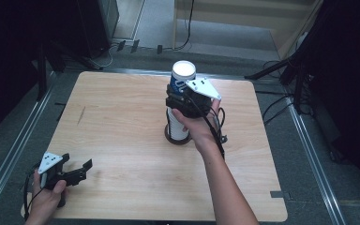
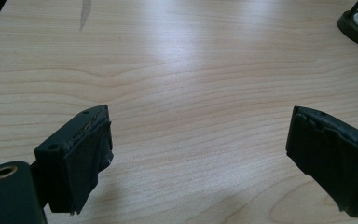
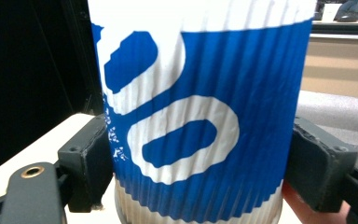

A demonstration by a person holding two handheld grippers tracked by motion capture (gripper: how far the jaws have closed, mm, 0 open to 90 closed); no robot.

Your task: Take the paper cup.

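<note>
From the high view I see my right gripper [image 1: 183, 96] out past the middle of the wooden table [image 1: 122, 140], clamped around a blue-and-white paper cup [image 1: 183, 76]. The cup sits on top of a stack of white cups [image 1: 176, 126] that stands on a dark round base [image 1: 176, 138]. My right hand [image 1: 194, 123] wraps the gripper body from the near side, with the grey plate on top pointing right. My left gripper [image 1: 82, 169] rests low at the near left corner of the table, well apart from the stack, its jaws spread wide with nothing in them.

In the left gripper view I look along both black jaws, standing far apart over bare wood. The dark round base [image 2: 356, 28] shows at the far right edge, with a bit of white above it.

In the right gripper view the ribbed cup [image 3: 200, 116] stands upright between my jaws, and both pads press against its sides, low on the blue band. Beneath it I see the paler rim of the next cup [image 3: 135, 210] in the stack.
</note>
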